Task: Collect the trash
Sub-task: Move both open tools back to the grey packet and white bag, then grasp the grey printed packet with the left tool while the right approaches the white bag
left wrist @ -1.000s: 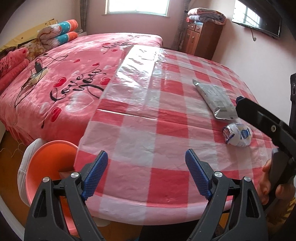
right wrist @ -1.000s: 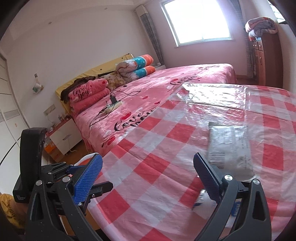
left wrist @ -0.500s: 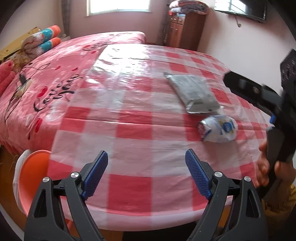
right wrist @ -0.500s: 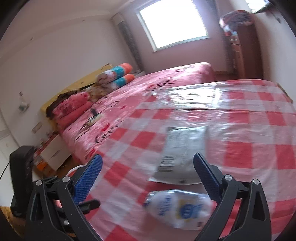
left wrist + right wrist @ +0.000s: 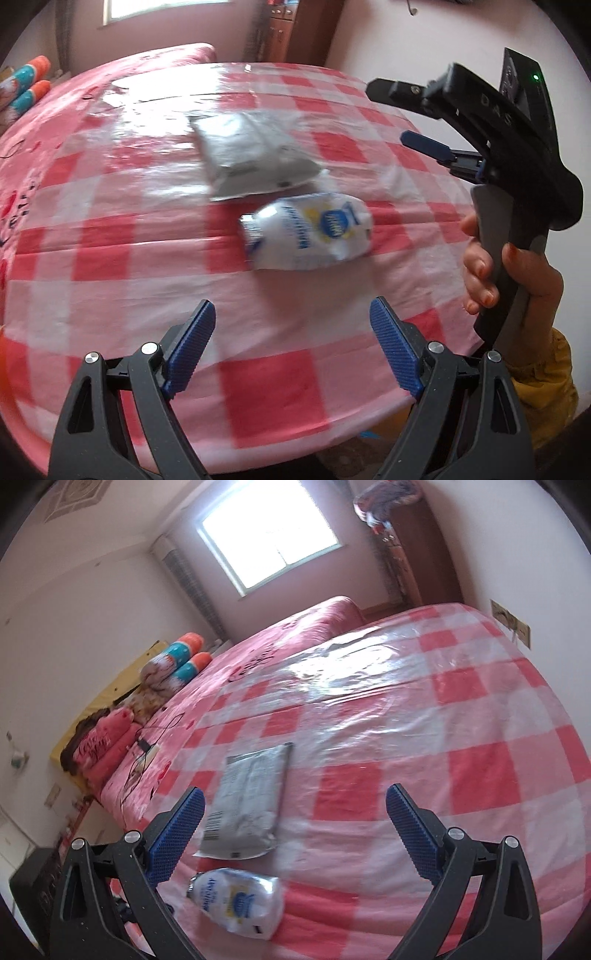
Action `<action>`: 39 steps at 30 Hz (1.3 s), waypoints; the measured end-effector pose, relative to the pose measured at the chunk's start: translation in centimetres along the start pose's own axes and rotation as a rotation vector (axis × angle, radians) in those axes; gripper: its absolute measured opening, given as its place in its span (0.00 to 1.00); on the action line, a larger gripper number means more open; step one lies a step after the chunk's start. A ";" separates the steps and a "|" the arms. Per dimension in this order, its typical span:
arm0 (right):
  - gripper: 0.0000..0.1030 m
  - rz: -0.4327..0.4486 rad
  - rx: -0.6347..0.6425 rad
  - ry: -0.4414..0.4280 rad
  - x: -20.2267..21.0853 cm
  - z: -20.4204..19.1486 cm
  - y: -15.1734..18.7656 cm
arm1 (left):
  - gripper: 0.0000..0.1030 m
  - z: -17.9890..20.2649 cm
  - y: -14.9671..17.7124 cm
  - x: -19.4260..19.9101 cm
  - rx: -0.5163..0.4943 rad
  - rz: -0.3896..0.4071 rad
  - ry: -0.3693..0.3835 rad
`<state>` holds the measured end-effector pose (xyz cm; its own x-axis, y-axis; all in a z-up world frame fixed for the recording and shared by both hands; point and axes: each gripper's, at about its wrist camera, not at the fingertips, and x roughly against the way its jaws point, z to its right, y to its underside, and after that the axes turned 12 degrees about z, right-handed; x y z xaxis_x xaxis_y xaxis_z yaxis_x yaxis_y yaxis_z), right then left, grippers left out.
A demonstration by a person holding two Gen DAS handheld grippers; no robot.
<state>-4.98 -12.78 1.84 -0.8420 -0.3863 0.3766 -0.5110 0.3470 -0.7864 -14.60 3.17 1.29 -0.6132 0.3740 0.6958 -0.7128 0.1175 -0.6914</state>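
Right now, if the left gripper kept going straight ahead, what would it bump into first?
Probably the crumpled white plastic wrapper with blue print, lying dead ahead of the open left gripper on the red-and-white checked tablecloth; depth is uncertain.

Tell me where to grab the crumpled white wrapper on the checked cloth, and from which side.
Grip the crumpled white wrapper across its puffy middle, coming down from above. It lies on its side, apart from the grey pouch, so open jaws can straddle its narrow width.
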 end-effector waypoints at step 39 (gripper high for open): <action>0.94 -0.096 0.026 0.066 -0.3 3.2 0.2 | 0.84 -3.0 -8.7 -4.9 0.325 0.052 -0.071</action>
<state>-4.29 -15.32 0.02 -0.7996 -0.3593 0.4811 -0.5855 0.2885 -0.7576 -4.40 3.13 3.31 -0.6656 0.3051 0.6811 -0.7443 -0.2041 -0.6359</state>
